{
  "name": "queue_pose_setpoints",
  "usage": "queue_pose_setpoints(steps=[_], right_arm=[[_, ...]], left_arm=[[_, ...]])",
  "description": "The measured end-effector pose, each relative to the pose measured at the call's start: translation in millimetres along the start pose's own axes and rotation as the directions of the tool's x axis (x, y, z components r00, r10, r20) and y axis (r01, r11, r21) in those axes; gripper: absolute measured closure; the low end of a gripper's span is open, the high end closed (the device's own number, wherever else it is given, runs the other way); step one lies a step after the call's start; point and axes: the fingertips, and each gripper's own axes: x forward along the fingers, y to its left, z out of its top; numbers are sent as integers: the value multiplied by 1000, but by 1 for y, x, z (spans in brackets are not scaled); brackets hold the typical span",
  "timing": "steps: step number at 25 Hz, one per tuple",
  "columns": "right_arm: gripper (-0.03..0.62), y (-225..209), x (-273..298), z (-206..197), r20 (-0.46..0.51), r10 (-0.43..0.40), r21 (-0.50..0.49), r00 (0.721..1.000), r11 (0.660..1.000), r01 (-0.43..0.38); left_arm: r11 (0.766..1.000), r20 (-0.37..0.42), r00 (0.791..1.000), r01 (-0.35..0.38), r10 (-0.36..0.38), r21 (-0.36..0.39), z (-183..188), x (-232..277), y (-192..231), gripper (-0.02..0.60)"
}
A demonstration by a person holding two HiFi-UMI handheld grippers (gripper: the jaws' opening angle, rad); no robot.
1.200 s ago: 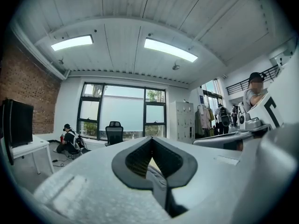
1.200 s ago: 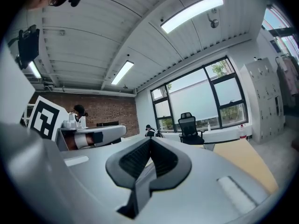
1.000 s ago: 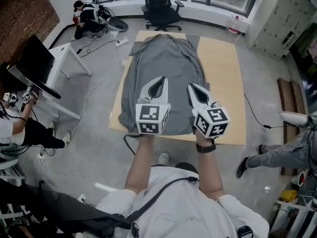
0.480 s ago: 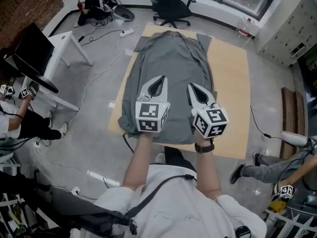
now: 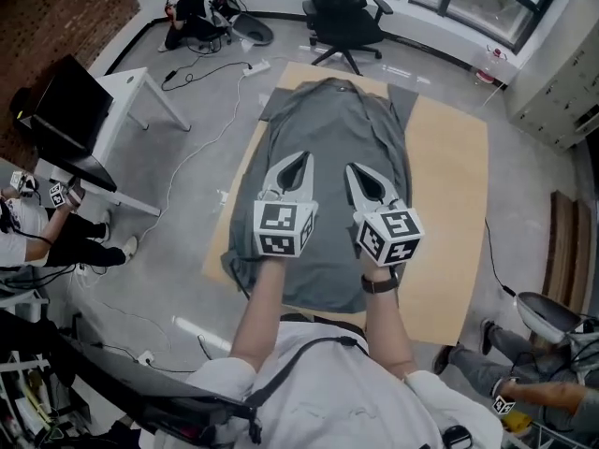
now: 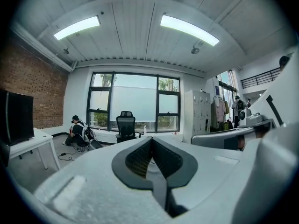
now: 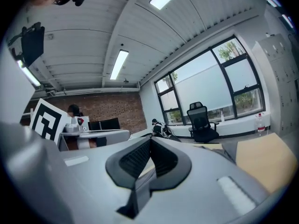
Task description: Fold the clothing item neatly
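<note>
A grey garment [image 5: 332,148] lies spread flat on a tan board [image 5: 449,204] on the floor, collar end far, hem end near me. In the head view my left gripper [image 5: 301,155] and right gripper [image 5: 352,167] hang side by side in the air above the garment's middle, both pointing away from me. Both are shut with nothing between the jaws. In the left gripper view the left gripper [image 6: 151,140] has its jaws closed tip to tip. The right gripper view shows the right gripper [image 7: 150,141] closed the same way; a strip of the board [image 7: 261,150] shows at its right.
A black office chair [image 5: 346,12] stands beyond the board's far end. A white desk [image 5: 131,92] with a dark monitor [image 5: 65,110] is at the left, with cables on the floor. A person [image 5: 192,7] crouches at the far left; other people sit at both lower edges.
Both grippers have moved forward over the garment together, still shut. The board and garment now lie closer beneath me, and the view has shifted toward the far end.
</note>
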Motion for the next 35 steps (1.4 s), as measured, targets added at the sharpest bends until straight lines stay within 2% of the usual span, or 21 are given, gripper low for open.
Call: queue_pose_setpoints(steps=[3,9,15,19,21,28,32,35], right_arm=[[592,-18,17,-25,-49,21,57,999,998,-18],[592,-26,60,-71,-107,71,127,992,990,-58],[592,-30,107,-103,-165,77,151,983,987,-52],[592,-32,121,-125,-220,61,151,974,988,-28],[592,-35,126,-133,-243,49,156,969,988,-11],[592,-34,156,-150,-293,21,151,956,988,24],[592,-35,182,-147,-299,25,124,954,992,13],[592,-38,204,-153,-305,32,123,952,992,7]], left_arm=[[1000,-58,998,-22,22,8,-21,15,4,580],[997,-169,983,-70,66,-18,-78,34,36,580],[989,-242,964,-134,114,-68,-123,56,91,580],[982,-297,949,-144,103,-121,-152,73,132,580],[982,-316,943,-147,102,-122,-161,88,158,580],[992,-382,923,-82,39,-97,-188,167,243,578],[996,-448,894,-30,-9,-79,-217,217,274,578],[997,-497,867,-4,-36,-80,-243,247,295,498]])
